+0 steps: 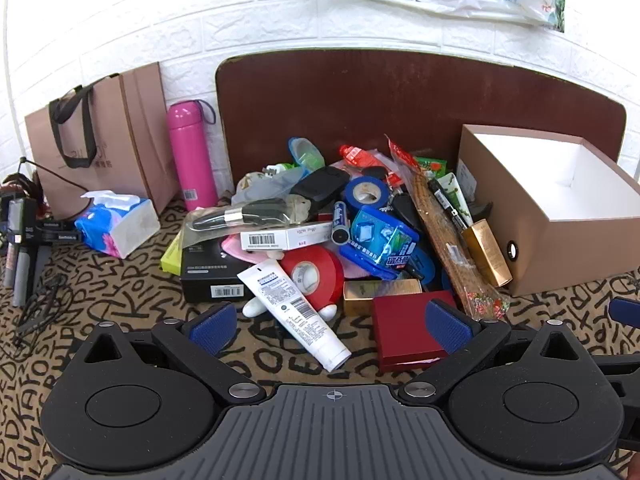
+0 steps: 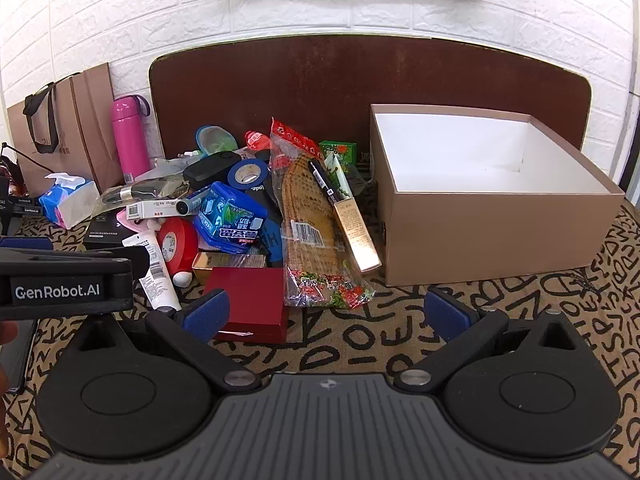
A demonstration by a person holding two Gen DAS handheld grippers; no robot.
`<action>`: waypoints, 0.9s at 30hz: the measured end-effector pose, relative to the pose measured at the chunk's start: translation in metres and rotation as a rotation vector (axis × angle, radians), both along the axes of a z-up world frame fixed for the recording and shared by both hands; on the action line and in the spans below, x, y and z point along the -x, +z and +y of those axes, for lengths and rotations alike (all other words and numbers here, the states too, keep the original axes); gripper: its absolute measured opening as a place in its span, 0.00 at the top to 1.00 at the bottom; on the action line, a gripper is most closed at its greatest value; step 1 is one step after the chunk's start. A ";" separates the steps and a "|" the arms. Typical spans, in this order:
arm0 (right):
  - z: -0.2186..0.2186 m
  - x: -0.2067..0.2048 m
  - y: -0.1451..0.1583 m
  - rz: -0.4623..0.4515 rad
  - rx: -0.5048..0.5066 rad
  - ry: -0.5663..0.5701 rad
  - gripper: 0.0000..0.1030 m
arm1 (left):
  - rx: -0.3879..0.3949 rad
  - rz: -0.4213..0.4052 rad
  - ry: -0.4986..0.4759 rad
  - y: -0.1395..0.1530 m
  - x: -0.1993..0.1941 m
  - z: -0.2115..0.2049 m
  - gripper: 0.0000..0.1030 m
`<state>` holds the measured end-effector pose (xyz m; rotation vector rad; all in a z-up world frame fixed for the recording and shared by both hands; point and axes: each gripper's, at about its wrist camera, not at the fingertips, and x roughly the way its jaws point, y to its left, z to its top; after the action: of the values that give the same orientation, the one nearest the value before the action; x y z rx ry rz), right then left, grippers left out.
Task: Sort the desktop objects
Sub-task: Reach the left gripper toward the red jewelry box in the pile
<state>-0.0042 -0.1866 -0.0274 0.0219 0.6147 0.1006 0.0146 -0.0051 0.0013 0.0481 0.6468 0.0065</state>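
Note:
A heap of small objects lies on the patterned cloth before a brown board: a white tube (image 1: 294, 313), a red tape roll (image 1: 314, 276), a red box (image 1: 404, 330), a blue tape roll (image 1: 366, 193), a blue pack (image 1: 382, 240) and a long snack bag (image 2: 316, 232). An open, empty brown cardboard box (image 2: 480, 196) stands to the right and also shows in the left wrist view (image 1: 560, 208). My left gripper (image 1: 332, 322) is open, just short of the white tube and red box. My right gripper (image 2: 326, 314) is open, in front of the red box (image 2: 250, 304) and snack bag.
A pink bottle (image 1: 190, 156), a brown paper bag (image 1: 100, 136) and a tissue pack (image 1: 116, 224) stand at the left by the white brick wall. A camera tripod (image 1: 20, 240) is at the far left. The left gripper's body (image 2: 68, 280) shows at the right wrist view's left edge.

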 end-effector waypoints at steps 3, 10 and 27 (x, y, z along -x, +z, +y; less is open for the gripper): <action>0.000 -0.002 0.000 0.003 0.001 0.000 0.00 | 0.001 0.005 0.000 -0.002 -0.002 0.000 0.00; 0.002 -0.007 -0.006 0.017 0.000 0.006 0.00 | 0.008 0.022 0.000 -0.007 -0.008 0.001 0.00; 0.013 -0.043 -0.068 0.143 -0.033 0.162 0.03 | 0.206 0.076 -0.183 -0.061 -0.034 0.020 0.07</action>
<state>0.0391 -0.1737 -0.0959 0.0114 0.7579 0.2676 0.0488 0.0152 -0.0594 -0.0917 0.7144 -0.2395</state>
